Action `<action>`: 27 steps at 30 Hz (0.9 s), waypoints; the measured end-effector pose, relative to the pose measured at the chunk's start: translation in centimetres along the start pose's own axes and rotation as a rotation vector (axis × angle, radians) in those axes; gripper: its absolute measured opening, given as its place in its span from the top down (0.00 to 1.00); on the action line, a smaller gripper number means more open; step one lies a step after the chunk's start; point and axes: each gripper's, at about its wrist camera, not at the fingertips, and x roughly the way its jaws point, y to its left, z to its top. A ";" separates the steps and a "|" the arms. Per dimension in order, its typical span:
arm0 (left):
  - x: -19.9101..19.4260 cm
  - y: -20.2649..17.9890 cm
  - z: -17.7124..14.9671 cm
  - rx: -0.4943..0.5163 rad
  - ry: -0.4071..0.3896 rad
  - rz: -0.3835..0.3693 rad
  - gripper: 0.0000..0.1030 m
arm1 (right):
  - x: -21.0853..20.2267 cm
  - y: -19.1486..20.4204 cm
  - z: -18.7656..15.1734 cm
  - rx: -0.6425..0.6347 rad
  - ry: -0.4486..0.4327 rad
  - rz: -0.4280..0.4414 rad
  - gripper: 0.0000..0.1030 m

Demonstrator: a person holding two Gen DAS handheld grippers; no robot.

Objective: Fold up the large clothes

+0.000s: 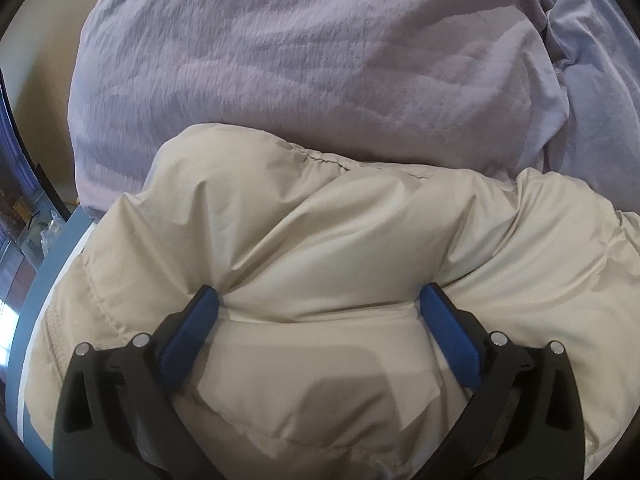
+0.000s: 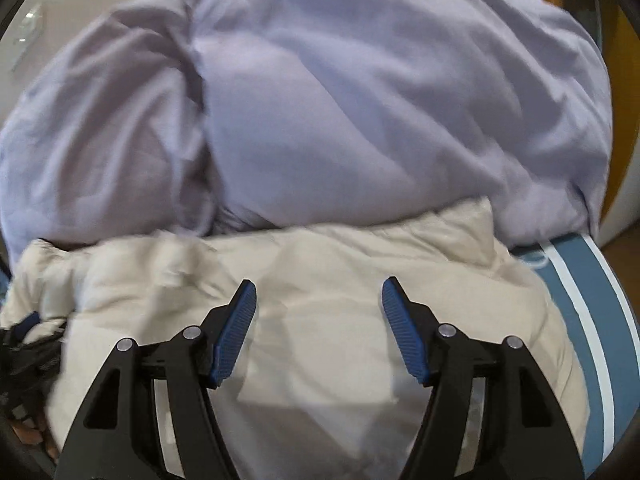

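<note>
A puffy beige padded jacket [image 1: 320, 240] lies bunched on the bed in front of both grippers; it also fills the lower half of the right wrist view [image 2: 320, 280]. My left gripper [image 1: 320, 300] is open, its blue-padded fingers pressed into the jacket's folds, with fabric bulging between them. My right gripper [image 2: 318, 292] is open just above the jacket, nothing between its fingers. The other gripper [image 2: 24, 344] shows at the left edge of the right wrist view, by the jacket's left end.
A lilac duvet [image 1: 280, 60] is heaped behind the jacket, with a paler lilac pillow or cover [image 2: 380, 100] beside it. The blue sheet with white stripes [image 2: 592, 320] shows at the bed's right edge, and the bed's left edge [image 1: 48, 272] drops to the floor.
</note>
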 end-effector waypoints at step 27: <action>-2.7 0.0 0.1 -0.008 -0.041 -0.037 0.03 | 0.6 4.6 -1.1 -0.024 0.047 0.039 0.31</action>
